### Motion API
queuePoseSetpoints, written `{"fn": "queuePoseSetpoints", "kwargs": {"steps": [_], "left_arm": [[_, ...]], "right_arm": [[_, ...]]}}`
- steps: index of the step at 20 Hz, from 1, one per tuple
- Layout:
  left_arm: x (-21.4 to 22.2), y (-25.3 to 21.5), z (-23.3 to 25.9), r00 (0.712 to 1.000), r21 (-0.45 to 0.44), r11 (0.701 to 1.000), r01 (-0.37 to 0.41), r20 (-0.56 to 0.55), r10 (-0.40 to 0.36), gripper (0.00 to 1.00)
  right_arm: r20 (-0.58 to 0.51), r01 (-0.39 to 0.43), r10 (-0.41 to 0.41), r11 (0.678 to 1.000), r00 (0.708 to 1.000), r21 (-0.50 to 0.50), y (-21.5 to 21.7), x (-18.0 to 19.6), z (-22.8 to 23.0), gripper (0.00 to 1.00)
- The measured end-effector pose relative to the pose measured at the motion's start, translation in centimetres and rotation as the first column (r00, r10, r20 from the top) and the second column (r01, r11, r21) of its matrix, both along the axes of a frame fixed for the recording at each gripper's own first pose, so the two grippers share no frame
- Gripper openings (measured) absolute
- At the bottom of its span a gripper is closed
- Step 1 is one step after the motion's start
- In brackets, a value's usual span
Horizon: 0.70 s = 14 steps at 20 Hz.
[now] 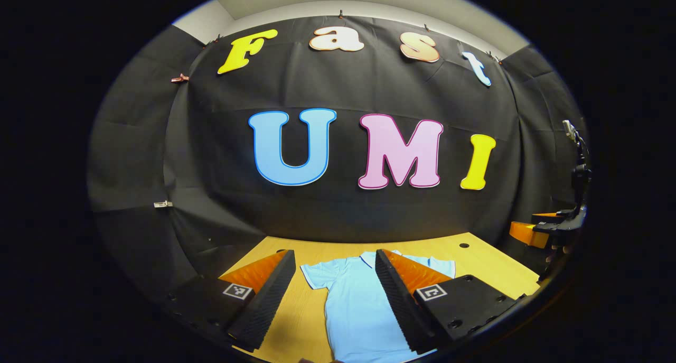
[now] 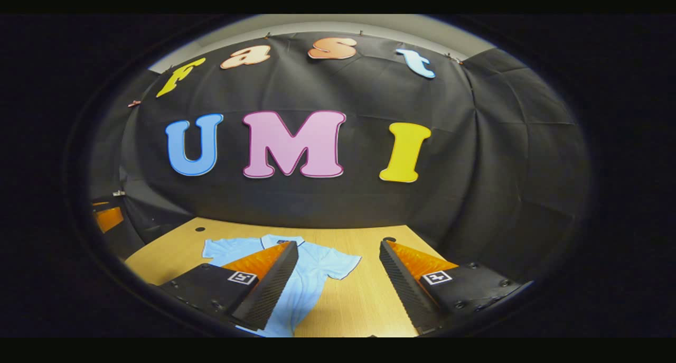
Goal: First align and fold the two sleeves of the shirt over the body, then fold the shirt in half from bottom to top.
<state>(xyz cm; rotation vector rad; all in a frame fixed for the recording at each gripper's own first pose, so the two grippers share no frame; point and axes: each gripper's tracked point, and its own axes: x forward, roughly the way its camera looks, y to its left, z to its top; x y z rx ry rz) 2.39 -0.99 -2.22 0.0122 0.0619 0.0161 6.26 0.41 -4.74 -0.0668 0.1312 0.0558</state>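
A light blue polo shirt (image 1: pixel 355 305) lies flat on the wooden table (image 1: pixel 470 260), collar toward the far wall, both short sleeves spread out to the sides. My left gripper (image 1: pixel 334 270) hovers above it, open and holding nothing, with the shirt's left sleeve (image 1: pixel 317 273) and body showing between its fingers. In the right gripper view the same shirt (image 2: pixel 311 270) lies left of centre. My right gripper (image 2: pixel 338 257) is open and bare over the shirt's right sleeve (image 2: pixel 343 262) and the bare wood beside it.
Black cloth walls close the booth behind and beside the table. The other gripper (image 1: pixel 549 228) shows at the far right of the left gripper view, held up off the table. Small round holes (image 1: pixel 464 245) mark the tabletop near its back corners.
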Motion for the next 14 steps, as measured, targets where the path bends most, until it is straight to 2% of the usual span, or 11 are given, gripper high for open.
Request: {"fn": "queuePoseSetpoints", "kwargs": {"steps": [8,14], "left_arm": [[2.8,1.1,-0.9,0.995,0.011,0.996,-0.086,-0.039,0.087,0.97],[5.6,1.9,-2.1,0.987,0.028,0.990,-0.135,-0.078,0.137,0.97]], "right_arm": [[-0.186,-0.034,0.026,0.999,0.982,-0.039,-0.8,10.1,-7.3,0.97],[-0.387,-0.059,0.042,0.998,0.921,-0.031,-2.2,16.6,-15.3,0.98]]}}
